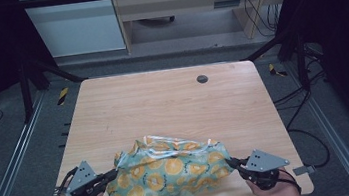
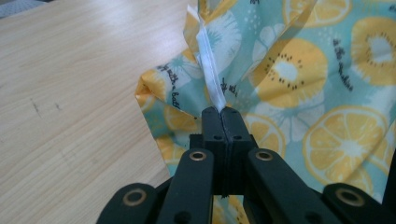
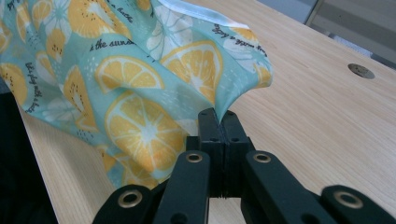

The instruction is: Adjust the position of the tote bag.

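at the table's [image 1: 172,98] near edge a lemon-print cloth [image 1: 169,171] is held bunched between both grippers. its left hem is pinched by the closed left gripper [image 1: 113,174], its right edge by the closed right gripper [image 1: 231,162]. farther off, a grommet [image 1: 202,79] is seen.

High view overhead; tongs views close, sharing cloth [image 1: 169,171]

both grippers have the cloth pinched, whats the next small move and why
Probably draw the two grippers apart, outward along the table's near edge. The left gripper is shut on the cloth's white hem and the right gripper is shut on the opposite end, yet the cloth sits bunched and wrinkled in a heap on the table. Pulling the ends apart should stretch it flat.
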`<state>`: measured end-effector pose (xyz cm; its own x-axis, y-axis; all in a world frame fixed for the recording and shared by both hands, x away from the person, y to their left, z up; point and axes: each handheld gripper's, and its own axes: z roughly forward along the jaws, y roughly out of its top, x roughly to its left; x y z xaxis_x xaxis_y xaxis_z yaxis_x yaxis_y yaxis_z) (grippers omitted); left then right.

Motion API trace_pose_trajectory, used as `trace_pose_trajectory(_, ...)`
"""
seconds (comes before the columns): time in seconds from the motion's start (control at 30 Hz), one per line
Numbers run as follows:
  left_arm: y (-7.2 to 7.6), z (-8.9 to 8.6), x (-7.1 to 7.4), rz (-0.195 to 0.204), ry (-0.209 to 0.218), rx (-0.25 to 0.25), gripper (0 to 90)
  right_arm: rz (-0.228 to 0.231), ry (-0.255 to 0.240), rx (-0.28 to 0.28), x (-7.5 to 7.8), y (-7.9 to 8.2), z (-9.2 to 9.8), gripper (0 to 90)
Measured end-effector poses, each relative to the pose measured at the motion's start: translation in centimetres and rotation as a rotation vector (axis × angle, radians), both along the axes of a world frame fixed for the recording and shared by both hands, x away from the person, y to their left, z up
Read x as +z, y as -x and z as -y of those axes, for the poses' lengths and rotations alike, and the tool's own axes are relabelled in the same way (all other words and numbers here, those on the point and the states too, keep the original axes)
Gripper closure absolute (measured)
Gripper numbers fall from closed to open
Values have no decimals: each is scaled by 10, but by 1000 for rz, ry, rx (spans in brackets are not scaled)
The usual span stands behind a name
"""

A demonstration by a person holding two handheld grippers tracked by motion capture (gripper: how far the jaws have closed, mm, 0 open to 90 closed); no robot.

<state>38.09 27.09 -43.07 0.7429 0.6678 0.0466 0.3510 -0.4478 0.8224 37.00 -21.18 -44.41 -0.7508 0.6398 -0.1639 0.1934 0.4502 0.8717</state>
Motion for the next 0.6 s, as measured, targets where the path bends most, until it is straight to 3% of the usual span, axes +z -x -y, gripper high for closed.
trace_pose_trajectory(0.23,-1,5,-11,-40,-54,-40,900,-10,16,20,-3,2,1,899)
trace_pose_trajectory(0.6,3,7,-17,-73,-103,-92,900,-28,29,50,-6,5,0,898)
